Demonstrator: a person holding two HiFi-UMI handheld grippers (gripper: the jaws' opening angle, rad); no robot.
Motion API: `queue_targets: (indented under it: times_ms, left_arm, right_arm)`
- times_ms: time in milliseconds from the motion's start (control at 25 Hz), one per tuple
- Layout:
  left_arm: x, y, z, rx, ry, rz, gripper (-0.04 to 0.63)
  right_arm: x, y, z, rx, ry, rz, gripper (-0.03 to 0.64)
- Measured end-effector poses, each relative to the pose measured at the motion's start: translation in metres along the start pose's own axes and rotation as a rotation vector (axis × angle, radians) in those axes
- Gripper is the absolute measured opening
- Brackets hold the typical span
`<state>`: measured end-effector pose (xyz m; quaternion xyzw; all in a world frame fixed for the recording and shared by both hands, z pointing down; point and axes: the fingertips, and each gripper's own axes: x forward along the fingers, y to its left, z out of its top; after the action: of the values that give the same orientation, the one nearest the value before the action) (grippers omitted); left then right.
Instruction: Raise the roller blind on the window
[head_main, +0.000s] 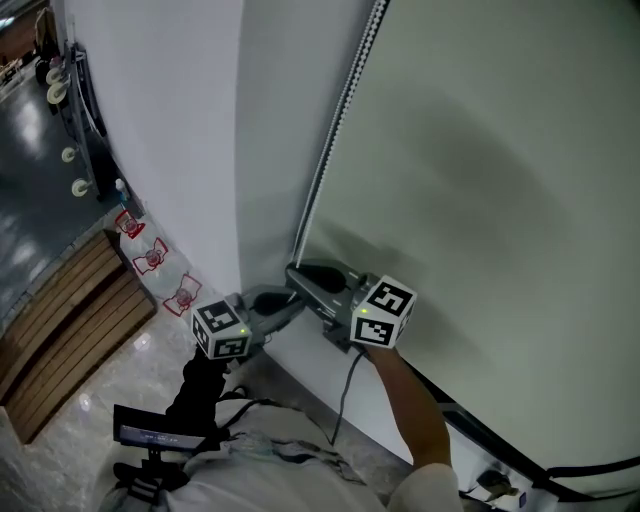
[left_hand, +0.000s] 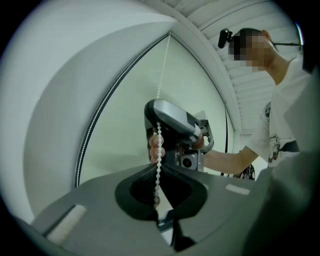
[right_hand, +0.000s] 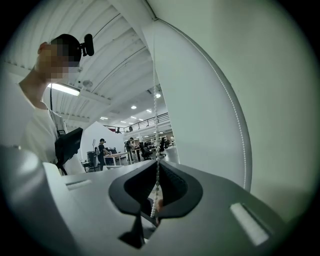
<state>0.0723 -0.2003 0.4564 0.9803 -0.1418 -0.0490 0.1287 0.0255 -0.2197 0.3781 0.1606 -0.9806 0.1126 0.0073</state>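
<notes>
Pinching the white bead chain (left_hand: 159, 145) at the centre of the left gripper view, the left tongs (left_hand: 160, 168) were pressed together on the cord, which ran straight up from them to the top of the frame. The right tongs (right_hand: 157, 161) were likewise closed on the chain at the middle of the right gripper view, beads showing both above and below the tips. In the head view the two tools met at lower centre, tips just beside each other on the chain. The left one's marker cube (head_main: 222, 330) sat to the lower left, the right one's cube (head_main: 383, 312) to the lower right. A bare forearm (head_main: 412, 405) reached up from the bottom edge to the right tool. The pale roller blind (head_main: 480, 180) filled the right half of that frame, the chain hanging along its left edge. A white wall (head_main: 170, 130) stood to its left, with wooden slats (head_main: 60, 320) on the floor (head_main: 90, 410) at lower left. Desks and people (right_hand: 115, 150) showed small, left of centre in the right gripper view.
</notes>
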Motion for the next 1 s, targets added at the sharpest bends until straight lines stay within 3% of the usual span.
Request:
queue_targets:
  times_ms: [280, 360, 1000]
  left_arm:
    - [0.002, -0.005, 0.002, 0.007, 0.001, -0.017, -0.002]
    - [0.002, -0.004, 0.001, 0.004, 0.001, -0.015, -0.002]
    - [0.001, -0.002, -0.01, -0.004, 0.018, -0.01, -0.002]
  right_arm:
    - [0.0, 0.003, 0.015, -0.07, -0.047, 0.01, 0.036]
    - [-0.001, 0.004, 0.031, -0.063, -0.087, 0.025, 0.088]
    - [0.0, 0.015, 0.179, -0.231, -0.264, 0.087, 0.087]
